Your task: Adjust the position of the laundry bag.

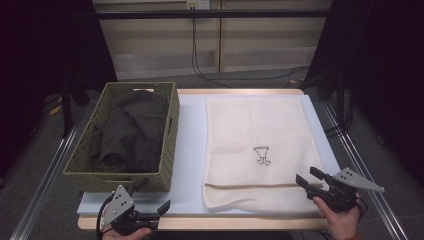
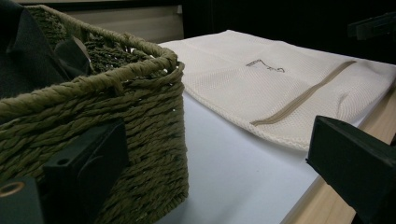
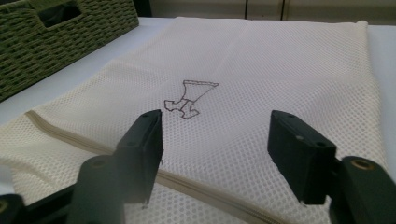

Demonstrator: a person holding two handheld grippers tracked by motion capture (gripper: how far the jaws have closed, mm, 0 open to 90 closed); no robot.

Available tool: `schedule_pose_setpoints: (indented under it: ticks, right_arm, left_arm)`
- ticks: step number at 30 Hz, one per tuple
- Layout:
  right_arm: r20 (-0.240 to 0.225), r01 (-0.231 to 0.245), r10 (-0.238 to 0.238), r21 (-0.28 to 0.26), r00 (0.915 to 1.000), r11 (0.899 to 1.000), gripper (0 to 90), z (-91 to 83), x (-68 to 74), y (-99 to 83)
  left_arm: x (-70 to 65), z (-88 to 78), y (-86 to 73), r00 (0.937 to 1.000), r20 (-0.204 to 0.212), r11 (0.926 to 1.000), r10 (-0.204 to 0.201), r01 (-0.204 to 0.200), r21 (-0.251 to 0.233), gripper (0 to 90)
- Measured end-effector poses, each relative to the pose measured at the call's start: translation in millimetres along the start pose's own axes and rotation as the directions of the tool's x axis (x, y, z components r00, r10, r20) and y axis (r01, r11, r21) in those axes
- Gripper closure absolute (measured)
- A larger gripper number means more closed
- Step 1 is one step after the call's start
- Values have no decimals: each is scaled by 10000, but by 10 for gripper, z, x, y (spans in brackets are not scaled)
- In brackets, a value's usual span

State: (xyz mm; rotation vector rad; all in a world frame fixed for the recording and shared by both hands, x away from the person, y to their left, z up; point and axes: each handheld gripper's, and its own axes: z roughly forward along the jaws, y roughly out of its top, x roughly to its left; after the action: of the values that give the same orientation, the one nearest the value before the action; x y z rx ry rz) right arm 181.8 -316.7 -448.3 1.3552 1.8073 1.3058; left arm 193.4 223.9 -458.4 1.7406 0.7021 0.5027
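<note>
I am holding the right gripper [image 1: 311,181] at about five o'clock on the worktop [image 1: 190,145], hovering over the near right corner of the mesh bag [image 1: 257,150]. In the right gripper view its jaws are standing wide apart with nothing between them, the bag [image 3: 261,84] lying flat beneath, its zipper [image 3: 196,184] running across just under the jaw tips and the small stitched emblem [image 3: 189,99] sitting ahead at twelve o'clock.

I am keeping the left gripper [image 1: 159,211] at about seven o'clock, at the near edge of the worktop, just in front of the basket [image 1: 82,160]. Its jaws are standing open and empty too; in the left gripper view the basket [image 2: 130,116] is filling the nine o'clock side, right by the left jaw, and the bag [image 2: 280,88] is lying at one o'clock.

The bag is lying spread flat on the right half of the worktop, beside the basket and apart from it. Dark clothes [image 1: 132,130] are sitting piled inside the basket.
</note>
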Motion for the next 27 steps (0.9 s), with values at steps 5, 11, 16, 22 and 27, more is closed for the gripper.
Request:
schedule_pose_setpoints:
  ticks: [5, 11, 16, 22, 27]
  right_arm:
    - [-377, -196, 208, 310, 9991, 9993, 380, 18, -14, -7]
    - [-748, 66, -60, 85, 9972, 9999, 440, -5, 13, -4]
    - [-901, 38, -6, 352, 9959, 9994, 431, 39, 8, -16]
    - [-1206, 127, -77, 403, 9927, 9991, 447, 81, 36, -18]
    - [-1417, 132, -62, 484, 9899, 9987, 472, 127, 77, -5]
  left_arm:
    - [-8, -11, 4, 9999, -56, 9999, -108, 108, -99, 57]
    - [-8, -8, 6, 10000, -90, 10000, -13, 13, -30, 62]
    - [-15, -8, 13, 9999, -38, 9999, 117, -117, 50, 72]
    - [-63, -7, 24, 9995, 182, 9997, 256, -257, 50, 82]
    - [-68, -22, 27, 9996, 189, 9998, 185, -186, 28, 86]
